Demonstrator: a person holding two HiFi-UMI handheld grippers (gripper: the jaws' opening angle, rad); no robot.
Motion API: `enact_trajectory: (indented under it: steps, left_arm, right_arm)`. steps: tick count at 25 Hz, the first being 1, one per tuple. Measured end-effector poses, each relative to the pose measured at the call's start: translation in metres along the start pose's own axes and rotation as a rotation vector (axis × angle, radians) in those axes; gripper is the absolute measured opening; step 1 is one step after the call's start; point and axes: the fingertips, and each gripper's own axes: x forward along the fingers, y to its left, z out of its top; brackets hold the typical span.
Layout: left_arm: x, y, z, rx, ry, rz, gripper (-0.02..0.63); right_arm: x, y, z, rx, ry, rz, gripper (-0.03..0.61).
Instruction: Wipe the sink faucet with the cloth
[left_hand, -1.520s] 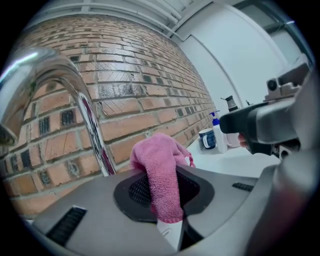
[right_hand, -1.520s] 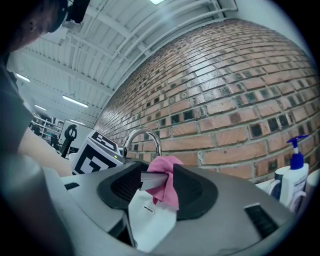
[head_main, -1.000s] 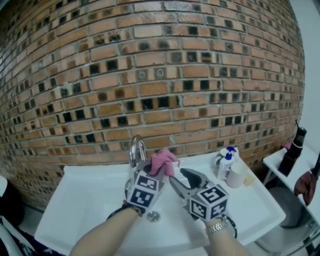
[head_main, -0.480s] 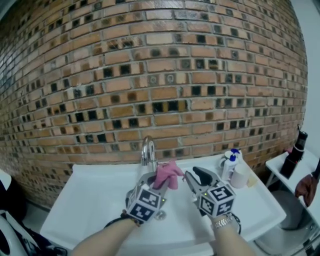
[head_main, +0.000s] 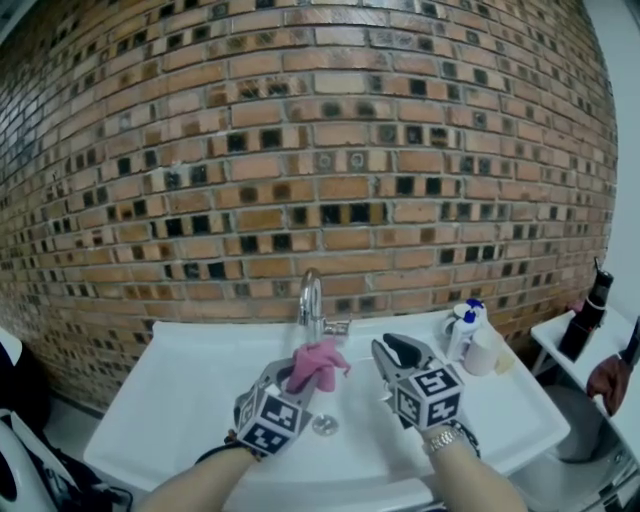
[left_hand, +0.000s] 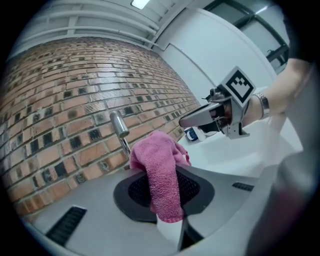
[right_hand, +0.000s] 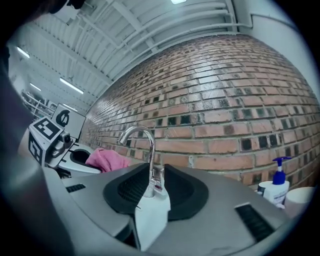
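Against the brick wall (head_main: 300, 150): a white sink (head_main: 160, 395), with a chrome gooseneck faucet (head_main: 312, 298) upright at the middle of its back rim.
Faucet: curved spout arching toward the basin, with a small handle on its right at the base.
Cloth: a pink terry cloth (head_main: 316, 362), bunched up, just in front of the faucet's base and below its spout. In the right gripper view it sits to the faucet's left with a gap between them, so it is not on the metal.
Left gripper (head_main: 292, 378): clenched on the pink cloth. One end of the cloth hangs down between the jaws, the rest bulges out past the tips toward the faucet.
Right gripper (head_main: 389, 349): just right of the faucet, pointing at it, jaws closing with nothing grasped between them. In its own view the faucet's base lines up with the gap, beyond the tips.
Drain (head_main: 324, 425): in the basin, straight in front of the faucet, between the two grippers.
Pump bottle (head_main: 464, 326): white with a blue top, on the rim well to the faucet's right.
White cup (head_main: 480, 352): just beside the pump bottle, on the side away from the faucet.
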Motion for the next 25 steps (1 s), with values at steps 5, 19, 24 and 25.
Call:
enact_trajectory:
  steps: [5, 19, 24, 25]
  left_arm:
    - [-0.004, 0.01, -0.019, -0.039, -0.008, 0.026, 0.072]
    - [-0.012, 0.014, -0.026, -0.118, -0.06, 0.032, 0.072]
    - [-0.017, 0.013, -0.028, -0.137, -0.056, 0.02, 0.072]
    - [-0.018, 0.012, -0.028, -0.138, -0.056, 0.016, 0.073]
  right_arm:
    - [-0.001, 0.021, -0.012, 0.03, 0.047, 0.004, 0.094]
    - [-0.004, 0.046, -0.036, -0.042, 0.093, 0.042, 0.022]
    - [-0.004, 0.061, -0.041, -0.076, 0.113, 0.083, 0.014]
    - [-0.004, 0.063, -0.041, -0.08, 0.118, 0.089, 0.013]
